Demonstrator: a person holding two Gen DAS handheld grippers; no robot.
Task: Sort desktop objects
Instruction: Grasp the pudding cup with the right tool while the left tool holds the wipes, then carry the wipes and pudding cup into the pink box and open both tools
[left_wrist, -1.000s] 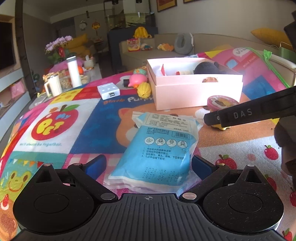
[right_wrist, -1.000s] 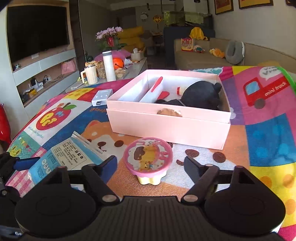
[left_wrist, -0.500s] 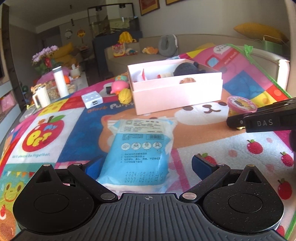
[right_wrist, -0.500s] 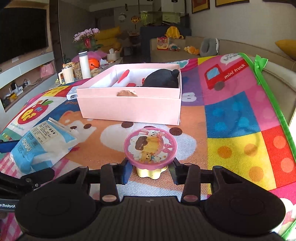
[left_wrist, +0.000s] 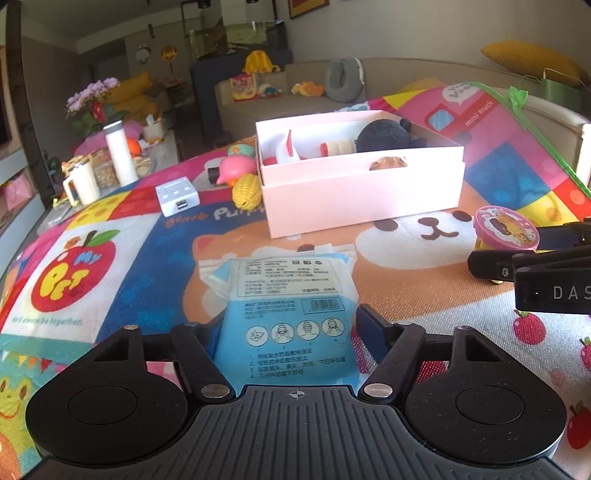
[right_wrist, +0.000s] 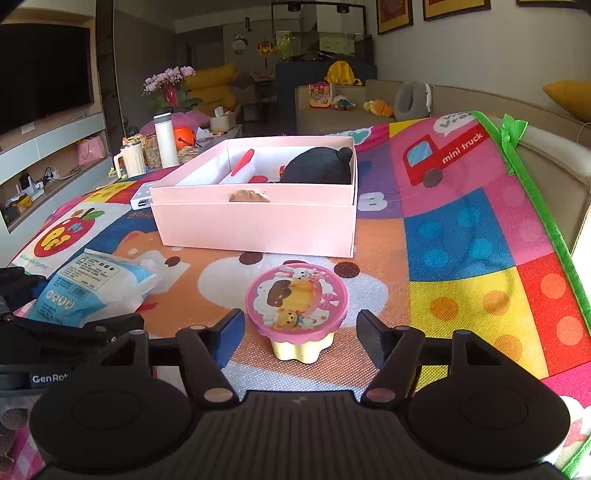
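My left gripper has just been closing, and its blue-padded fingers now clamp the near end of the flat light-blue plastic packet printed with small text, which lies on the colourful cartoon play mat covering the counter. My right gripper has just been opening; its fingers stand released, one on each side of the small pudding cup with a pink illustrated lid, clear of it. The cup sits upright on the mat. Beyond both stands the open pink cardboard box, holding a black plush toy.
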